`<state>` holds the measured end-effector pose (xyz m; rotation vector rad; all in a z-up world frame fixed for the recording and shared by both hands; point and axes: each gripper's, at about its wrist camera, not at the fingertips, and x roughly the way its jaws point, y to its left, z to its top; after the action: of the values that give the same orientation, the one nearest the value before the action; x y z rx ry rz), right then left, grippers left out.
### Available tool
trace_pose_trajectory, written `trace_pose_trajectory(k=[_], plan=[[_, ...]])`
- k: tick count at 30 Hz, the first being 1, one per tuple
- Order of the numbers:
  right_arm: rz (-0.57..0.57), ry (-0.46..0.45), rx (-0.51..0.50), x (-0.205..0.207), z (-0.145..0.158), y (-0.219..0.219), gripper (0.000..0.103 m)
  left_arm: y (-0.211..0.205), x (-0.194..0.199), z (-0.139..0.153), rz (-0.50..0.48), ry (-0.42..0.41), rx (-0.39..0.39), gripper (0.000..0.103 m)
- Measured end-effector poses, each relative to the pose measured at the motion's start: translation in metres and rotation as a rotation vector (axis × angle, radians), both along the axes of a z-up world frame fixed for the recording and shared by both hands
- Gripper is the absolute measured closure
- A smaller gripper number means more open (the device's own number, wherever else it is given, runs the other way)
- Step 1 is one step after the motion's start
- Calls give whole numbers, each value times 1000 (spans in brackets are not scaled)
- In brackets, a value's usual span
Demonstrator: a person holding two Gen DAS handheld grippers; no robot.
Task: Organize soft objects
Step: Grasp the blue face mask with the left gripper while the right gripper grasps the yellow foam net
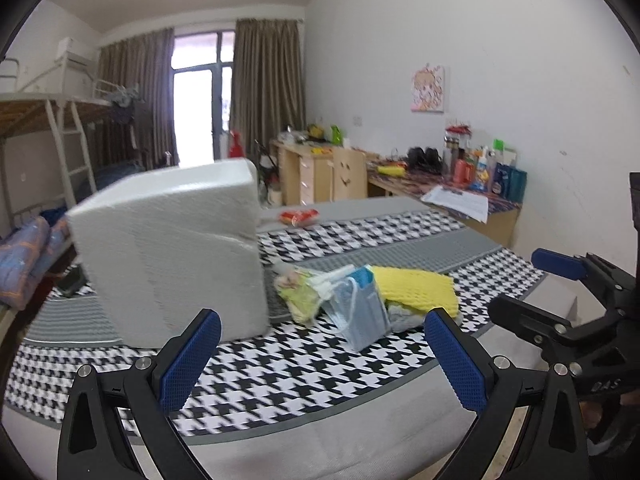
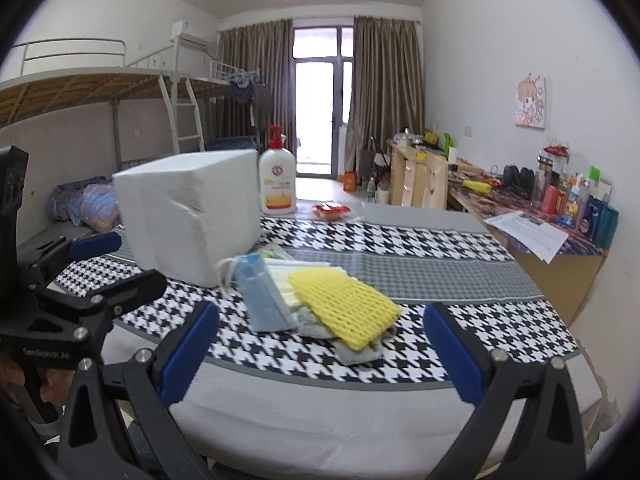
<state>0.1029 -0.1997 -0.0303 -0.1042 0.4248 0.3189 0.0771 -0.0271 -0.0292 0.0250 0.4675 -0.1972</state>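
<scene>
A big white pack of paper tissues (image 1: pixel 172 252) stands upright on the houndstooth tablecloth (image 1: pixel 280 380); it also shows in the right wrist view (image 2: pixel 192 212). Right of it lies a pile: a blue face-mask pack (image 1: pixel 362 308) (image 2: pixel 260 292), a yellow mesh sponge cloth (image 1: pixel 418 290) (image 2: pixel 344 306), a grey cloth (image 2: pixel 352 350) under it, and a greenish plastic packet (image 1: pixel 300 296). My left gripper (image 1: pixel 324 364) is open and empty, short of the tissues and pile. My right gripper (image 2: pixel 320 360) is open and empty, just before the yellow cloth.
A lotion pump bottle (image 2: pixel 277 176) and a red packet (image 2: pixel 332 210) sit at the table's far edge. A cluttered desk (image 2: pixel 560 208) stands along the right wall, bunk beds (image 2: pixel 80 92) on the left. Each gripper shows in the other's view: the right (image 1: pixel 580 308), the left (image 2: pixel 72 280).
</scene>
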Motion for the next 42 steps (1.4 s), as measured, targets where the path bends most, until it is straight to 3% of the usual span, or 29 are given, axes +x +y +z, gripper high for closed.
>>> trace_pose_trajectory(k=[10,15,20,28,31,38,42], plan=[[-50,128,-15,54,-21,-16,0,-17,44,-24,-72,151,-37,2],[-58,169,-7,71,-29,-21,0,-24,62,-37,-121,235,-56,9],[-57,193,-3,83,-33,-24,0,-24,82,-46,-108,295,-76,16],[-51,239,-8,100,-37,-28,0,-28,95,-53,-142,352,-100,38],[-33,256,-15,106,-39,-27,0,-32,96,-53,-155,344,-102,40],[-6,275,-24,116,-40,-23,5,-33,100,-54,-177,335,-105,78],[22,298,-43,121,-44,-17,17,-36,100,-53,-200,323,-101,88]])
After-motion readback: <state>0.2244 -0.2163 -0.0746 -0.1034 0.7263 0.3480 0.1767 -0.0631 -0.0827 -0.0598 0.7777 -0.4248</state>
